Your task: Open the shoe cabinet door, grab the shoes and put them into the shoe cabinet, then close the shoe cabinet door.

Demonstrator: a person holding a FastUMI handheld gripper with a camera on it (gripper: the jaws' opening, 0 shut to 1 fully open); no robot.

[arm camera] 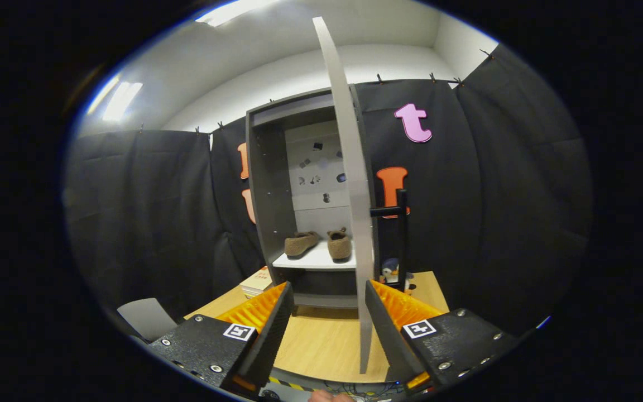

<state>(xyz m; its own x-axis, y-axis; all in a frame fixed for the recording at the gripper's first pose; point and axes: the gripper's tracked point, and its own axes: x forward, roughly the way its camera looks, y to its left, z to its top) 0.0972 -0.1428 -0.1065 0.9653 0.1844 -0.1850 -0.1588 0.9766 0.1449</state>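
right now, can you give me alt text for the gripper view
An open shoe cabinet holds two brown shoes on its white shelf, with the door swung out edge-on toward the camera. The tool is open, its fingers apart over a wooden table, the door's edge between them.

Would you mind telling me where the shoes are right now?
The shoes sit side by side on the cabinet shelf, beyond the open gripper, left of the open door.
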